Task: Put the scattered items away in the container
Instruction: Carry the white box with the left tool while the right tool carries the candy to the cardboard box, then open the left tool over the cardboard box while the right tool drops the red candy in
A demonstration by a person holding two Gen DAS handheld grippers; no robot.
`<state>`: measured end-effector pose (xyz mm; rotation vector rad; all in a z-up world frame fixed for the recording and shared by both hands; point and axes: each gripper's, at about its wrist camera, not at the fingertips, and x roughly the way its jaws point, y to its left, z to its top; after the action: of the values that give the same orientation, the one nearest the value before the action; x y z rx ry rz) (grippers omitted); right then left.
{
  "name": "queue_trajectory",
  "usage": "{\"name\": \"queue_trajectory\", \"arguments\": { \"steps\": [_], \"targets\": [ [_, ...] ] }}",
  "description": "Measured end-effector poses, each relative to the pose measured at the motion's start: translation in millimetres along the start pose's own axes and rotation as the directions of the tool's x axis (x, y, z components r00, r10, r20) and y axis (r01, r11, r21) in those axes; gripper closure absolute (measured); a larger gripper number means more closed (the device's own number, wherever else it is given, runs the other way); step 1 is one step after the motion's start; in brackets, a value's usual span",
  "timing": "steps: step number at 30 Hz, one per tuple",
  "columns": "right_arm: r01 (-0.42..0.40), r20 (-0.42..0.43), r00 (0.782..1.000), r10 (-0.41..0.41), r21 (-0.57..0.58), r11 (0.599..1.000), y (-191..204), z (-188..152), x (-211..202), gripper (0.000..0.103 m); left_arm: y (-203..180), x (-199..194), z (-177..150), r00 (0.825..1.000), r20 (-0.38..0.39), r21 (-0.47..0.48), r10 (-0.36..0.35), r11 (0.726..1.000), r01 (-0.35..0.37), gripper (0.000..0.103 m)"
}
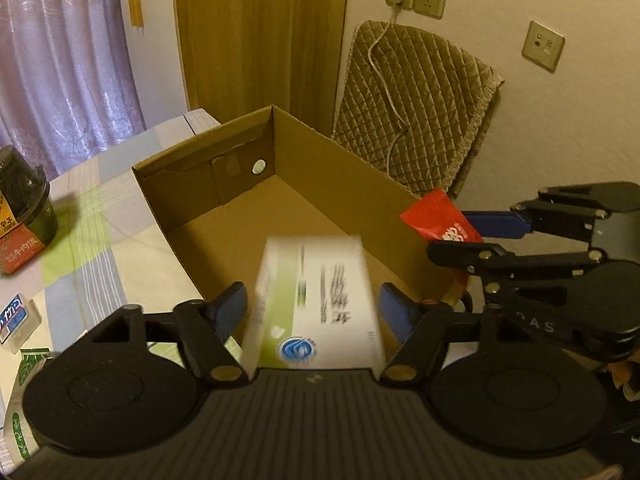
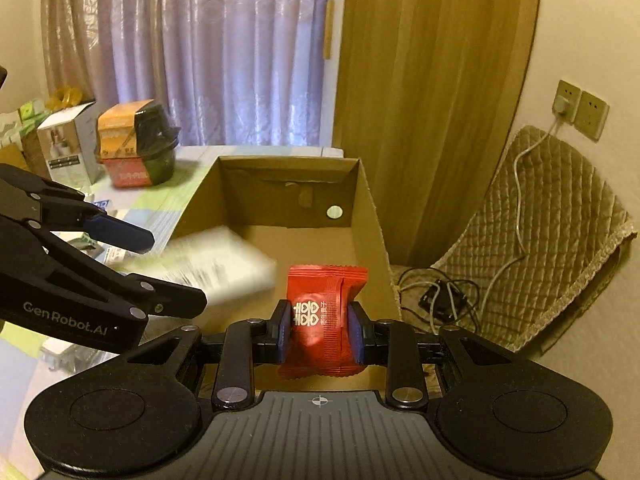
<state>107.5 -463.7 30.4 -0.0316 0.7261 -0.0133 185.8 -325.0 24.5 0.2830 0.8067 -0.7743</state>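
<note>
Two handheld grippers hover over an open cardboard box (image 1: 304, 200) on a bedroom table, each with an item.

The left gripper (image 1: 312, 304) has its blue fingers (image 1: 230, 306) spread wide, clear of the sides of a motion-blurred white medicine carton (image 1: 320, 300) above the box floor; whether they touch it cannot be told. At its three o'clock, the right gripper (image 2: 319, 330) pinches a red sweet packet (image 2: 324, 320) firmly between its pads over the box's near rim. A black-lidded food tub (image 2: 138, 142) stands on the checked tablecloth (image 1: 92, 248) at the box's ten o'clock.
</note>
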Motion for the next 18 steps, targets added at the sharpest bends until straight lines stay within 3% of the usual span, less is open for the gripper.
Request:
{"name": "queue_trajectory", "arguments": {
  "steps": [18],
  "targets": [
    [-0.035,-0.022,0.999,0.035,-0.027,0.999,18,8,23,0.071,57,-60,-53,0.994,0.028,-0.15,0.105,0.984,-0.1,0.023]
  ]
}}
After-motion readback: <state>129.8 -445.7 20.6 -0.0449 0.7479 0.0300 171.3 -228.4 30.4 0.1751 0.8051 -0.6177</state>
